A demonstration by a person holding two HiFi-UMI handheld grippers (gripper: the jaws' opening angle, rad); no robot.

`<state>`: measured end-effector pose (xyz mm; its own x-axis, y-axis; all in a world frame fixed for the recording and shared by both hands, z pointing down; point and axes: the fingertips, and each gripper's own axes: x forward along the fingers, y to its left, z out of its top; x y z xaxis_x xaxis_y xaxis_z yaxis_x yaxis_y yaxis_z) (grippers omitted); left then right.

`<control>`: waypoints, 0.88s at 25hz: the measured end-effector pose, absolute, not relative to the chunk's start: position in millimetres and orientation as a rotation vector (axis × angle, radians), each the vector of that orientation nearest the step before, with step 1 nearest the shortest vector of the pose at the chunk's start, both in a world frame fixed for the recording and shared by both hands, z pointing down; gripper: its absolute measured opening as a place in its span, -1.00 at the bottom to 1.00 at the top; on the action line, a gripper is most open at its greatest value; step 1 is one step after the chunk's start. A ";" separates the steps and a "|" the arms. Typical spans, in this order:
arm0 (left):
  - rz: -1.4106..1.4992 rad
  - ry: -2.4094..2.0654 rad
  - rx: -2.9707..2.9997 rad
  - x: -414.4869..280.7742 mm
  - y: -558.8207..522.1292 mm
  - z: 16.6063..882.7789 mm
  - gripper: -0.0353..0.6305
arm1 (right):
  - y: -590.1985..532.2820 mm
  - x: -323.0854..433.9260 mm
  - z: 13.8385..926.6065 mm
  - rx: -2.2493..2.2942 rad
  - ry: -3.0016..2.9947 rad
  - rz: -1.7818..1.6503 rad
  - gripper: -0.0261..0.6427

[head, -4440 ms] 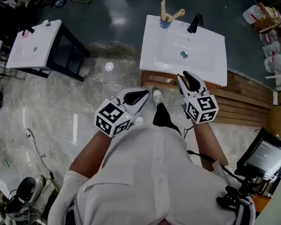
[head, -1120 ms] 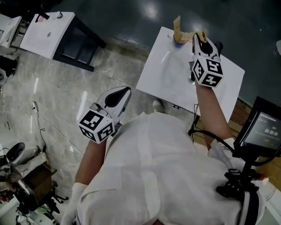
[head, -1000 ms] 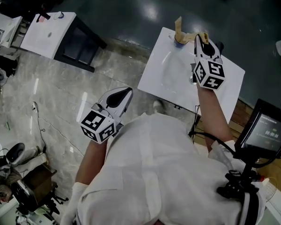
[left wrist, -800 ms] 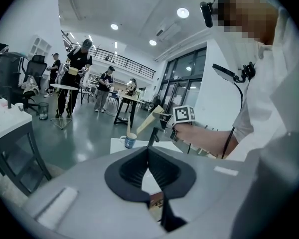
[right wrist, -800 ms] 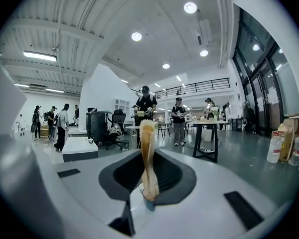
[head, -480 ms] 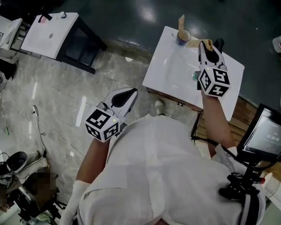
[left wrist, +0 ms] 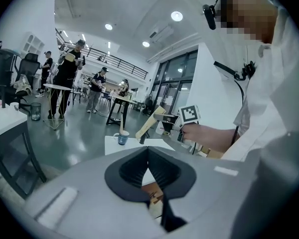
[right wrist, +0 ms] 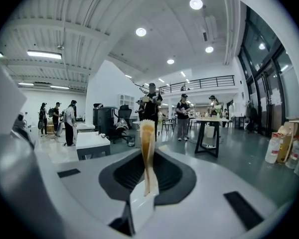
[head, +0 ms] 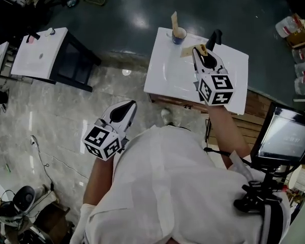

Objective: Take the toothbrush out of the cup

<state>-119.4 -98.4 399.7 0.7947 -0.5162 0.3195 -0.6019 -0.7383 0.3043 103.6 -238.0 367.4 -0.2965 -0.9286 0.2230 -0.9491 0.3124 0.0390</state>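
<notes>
A small blue cup (head: 179,35) stands at the far left corner of the white sink top (head: 168,78), with one tan toothbrush (head: 174,21) upright in it. My right gripper (head: 199,53) hovers over the sink just right of the cup, shut on a second tan toothbrush (head: 196,50) that is clear of the cup. In the right gripper view this toothbrush (right wrist: 147,151) stands pinched between the jaws, bristles up. My left gripper (head: 127,107) hangs over the floor at my left side, shut and holding nothing. The left gripper view shows the cup (left wrist: 122,138) and the held brush (left wrist: 149,123).
A black faucet (head: 212,38) rises at the sink's back edge, right of the cup. Another white sink stand (head: 40,55) is at far left. A monitor (head: 284,136) and wooden boards (head: 256,103) lie to the right. People stand in the hall behind.
My right gripper has drawn back from the cup with one toothbrush, now clear of the rim. The other brush stays in the cup. The left gripper drifted slightly sideways.
</notes>
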 end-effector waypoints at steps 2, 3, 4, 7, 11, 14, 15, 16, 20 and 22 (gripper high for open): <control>0.302 -0.827 2.594 -121.3 -94.5 400.1 -0.88 | -228.2 99.4 367.1 1.717 -2.371 0.156 -0.78; 0.303 -0.820 2.596 -122.3 -92.8 400.0 -0.88 | -223.5 96.7 367.0 1.710 -2.372 0.161 -0.78; 0.304 -0.813 2.598 -123.0 -90.9 399.9 -0.88 | -218.6 94.3 367.1 1.703 -2.373 0.168 -0.78; 0.301 -0.785 2.605 -121.8 -85.3 400.1 -0.88 | -202.6 90.3 366.9 1.691 -2.374 0.188 -0.78; 0.304 -0.735 2.620 -118.2 -74.8 401.7 -0.88 | -179.0 89.5 367.3 1.700 -2.359 0.200 -0.78; 0.303 -0.709 2.630 -118.1 -66.9 401.2 -0.88 | -161.4 88.9 367.6 1.708 -2.348 0.210 -0.78; 0.301 -0.702 2.632 -119.0 -64.0 401.1 -0.88 | -155.7 88.2 368.1 1.710 -2.344 0.213 -0.78; 0.300 -0.696 2.634 -120.3 -61.1 401.2 -0.88 | -150.4 86.9 368.8 1.711 -2.341 0.217 -0.78; 0.312 -0.678 2.636 -127.1 -49.5 404.2 -0.88 | -131.4 79.0 374.1 1.703 -2.325 0.233 -0.78; 0.324 -0.674 2.639 -131.4 -43.7 406.4 -0.88 | -122.2 74.4 378.6 1.700 -2.320 0.252 -0.78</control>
<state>-131.4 -43.7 406.4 0.8570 -0.4086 0.3140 -0.5004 -0.8056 0.3173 74.4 -122.2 378.6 -0.2855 -0.9091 0.3033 -0.9531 0.3026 0.0100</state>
